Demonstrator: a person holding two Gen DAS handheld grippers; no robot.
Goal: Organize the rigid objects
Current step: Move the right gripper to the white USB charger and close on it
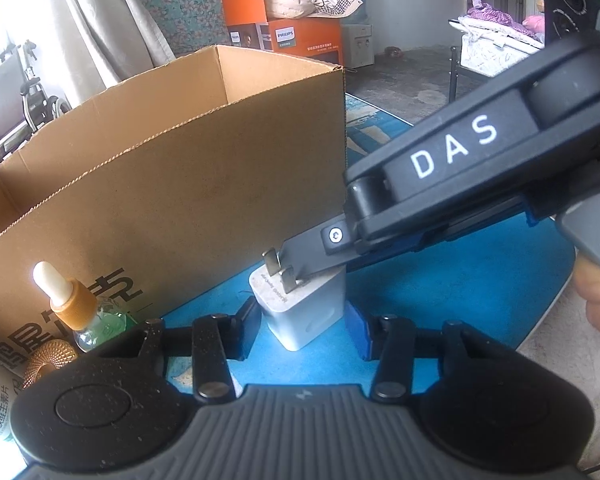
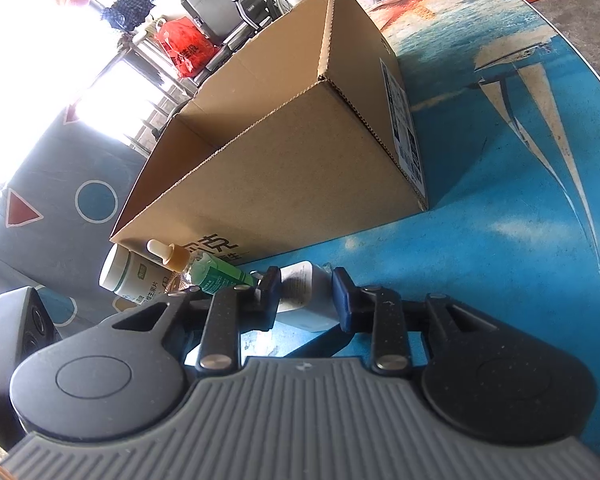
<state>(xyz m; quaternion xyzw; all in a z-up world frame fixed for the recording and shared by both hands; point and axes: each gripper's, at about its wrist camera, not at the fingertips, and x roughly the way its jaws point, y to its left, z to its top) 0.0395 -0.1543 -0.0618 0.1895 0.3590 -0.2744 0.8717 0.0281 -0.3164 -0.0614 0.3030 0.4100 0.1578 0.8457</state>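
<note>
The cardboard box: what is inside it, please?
The cardboard box is open on top; only bare inner walls show. Its floor is hidden by the near wall, so contents cannot be seen. The white charger stands outside, between both grippers' fingers.

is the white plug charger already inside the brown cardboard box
No, the white plug charger stands on the blue table outside the brown cardboard box.

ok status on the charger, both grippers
Left gripper open, straddling the white charger. Right gripper open around it too, not clamped. Charger upright on table, prongs up. Cardboard box close behind.
</note>
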